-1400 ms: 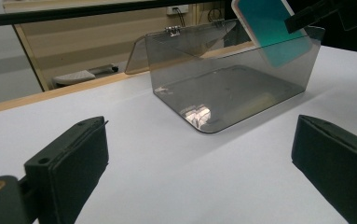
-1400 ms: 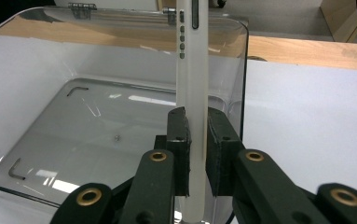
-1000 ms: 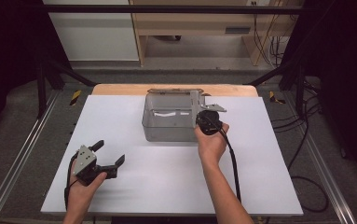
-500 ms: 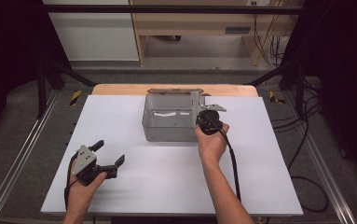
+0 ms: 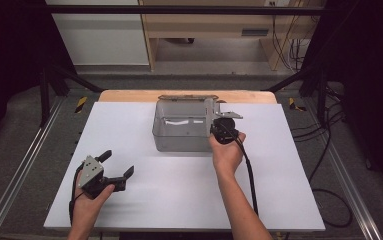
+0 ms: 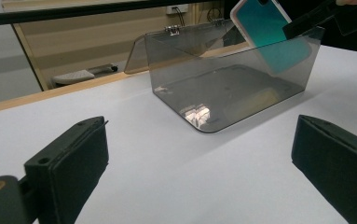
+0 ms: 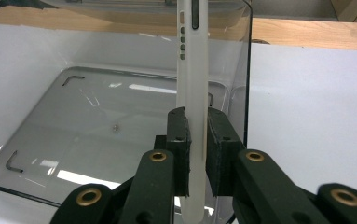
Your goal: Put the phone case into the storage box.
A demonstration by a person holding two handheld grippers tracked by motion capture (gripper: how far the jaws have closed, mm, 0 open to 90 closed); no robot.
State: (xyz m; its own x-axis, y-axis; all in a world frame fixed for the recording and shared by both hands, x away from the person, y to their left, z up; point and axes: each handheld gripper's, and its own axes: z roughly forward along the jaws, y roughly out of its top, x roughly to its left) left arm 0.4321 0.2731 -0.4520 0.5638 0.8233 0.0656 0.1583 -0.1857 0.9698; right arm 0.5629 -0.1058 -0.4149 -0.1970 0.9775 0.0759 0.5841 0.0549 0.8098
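High view: white table top (image 5: pixel 179 200) with a bare wooden strip along its far edge, set in a metal frame; dark surroundings, grey floor, pale cabinets behind, cables at right. A clear smoky plastic box (image 5: pixel 181 127) stands at the far middle of the table, lid hinged open toward the back. Left gripper (image 5: pixel 116 167) rests near the front left corner in the person's left hand (image 5: pixel 86 202), jaws wide apart, holding nothing. Right gripper (image 5: pixel 215 122) sits at the box's right wall, in the right hand (image 5: pixel 226 155); what it holds is too small to make out here.

Left gripper view: its two black jaws stand well apart over bare white table. Beyond them the box — a phone (image 6: pixel 269 35) in a white case with a teal face hangs tilted at the box's upper right, partly inside, pinched by the other gripper. Box floor looks bare, though reflections make this uncertain.

Right gripper view: jaws clamped on the phone's thin white edge, phone upright — side buttons visible — just inside the box's right wall.
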